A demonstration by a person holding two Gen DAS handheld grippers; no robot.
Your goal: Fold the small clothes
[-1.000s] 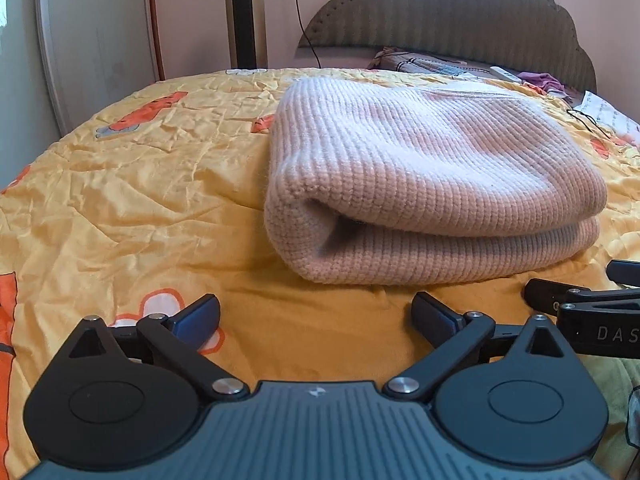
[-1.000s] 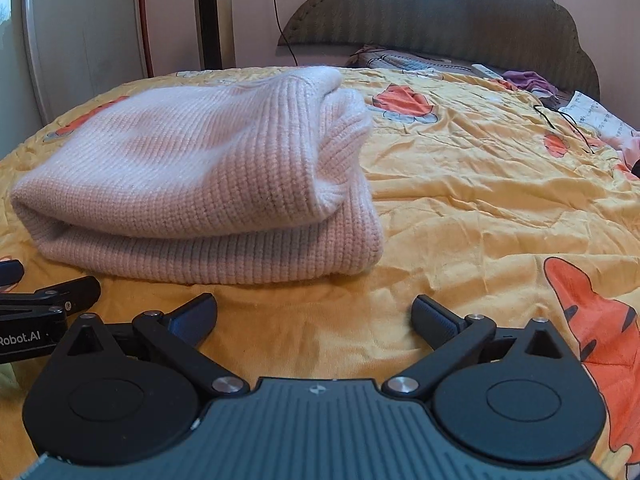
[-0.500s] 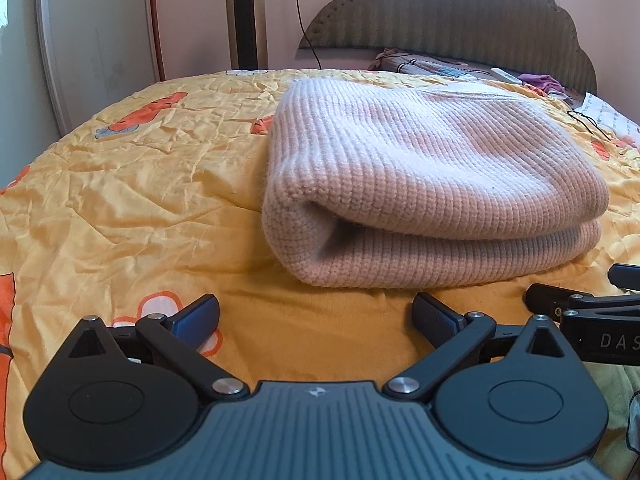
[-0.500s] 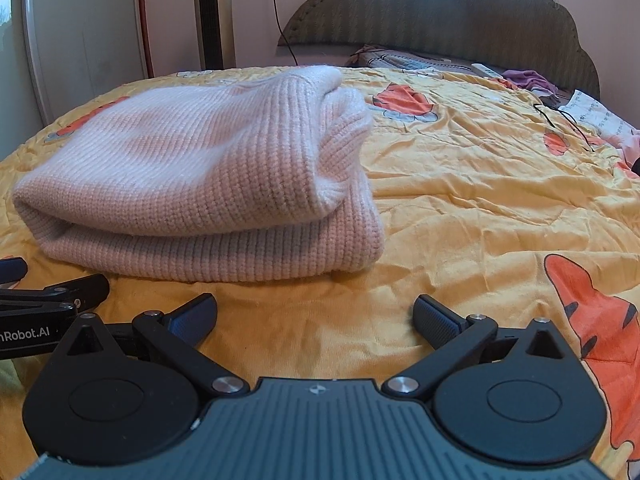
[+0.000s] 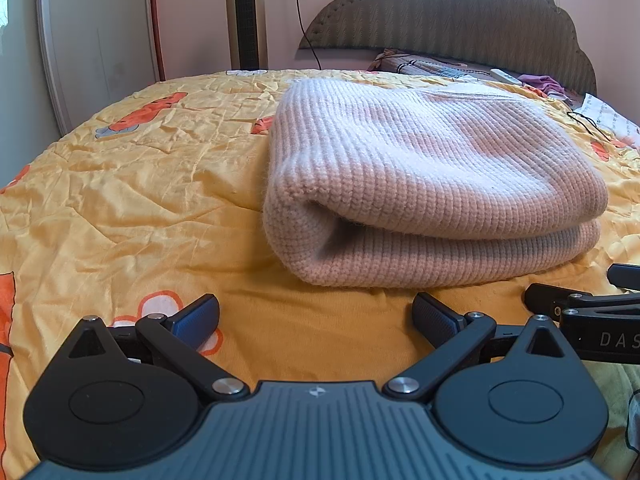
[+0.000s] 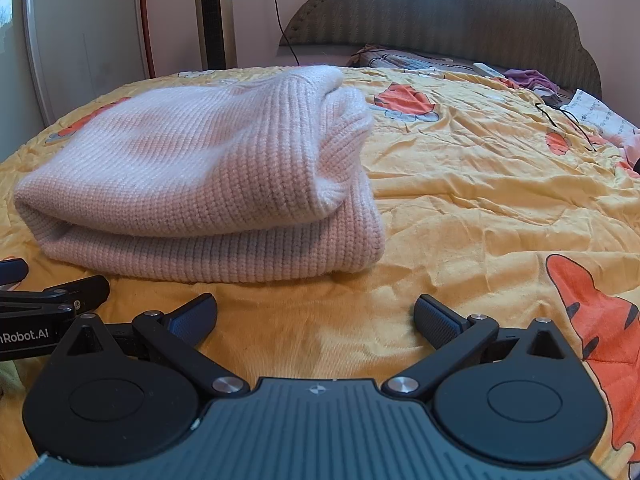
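A pale pink knit garment [image 5: 432, 184] lies folded in two thick layers on the yellow bedspread [image 5: 132, 200]. In the right wrist view the garment [image 6: 208, 184] sits ahead and to the left. My left gripper [image 5: 316, 316] is open and empty, low over the bedspread just short of the garment's near edge. My right gripper [image 6: 316, 316] is open and empty, also just in front of the garment. Each gripper shows at the edge of the other's view: the right one in the left wrist view [image 5: 580, 304], the left one in the right wrist view [image 6: 52, 300].
A dark padded headboard [image 5: 460, 16] stands at the far end with pillows, a white remote [image 5: 506, 76] and purple cloth [image 6: 528, 78] near it. A tall fan [image 5: 246, 16] and a white cabinet [image 5: 96, 40] stand at the back left. A black cord [image 6: 568, 120] lies at right.
Both grippers have drifted slightly; the garment sits a touch lower and nearer in both views. The jaws stay open and the garment has not moved on the bed.
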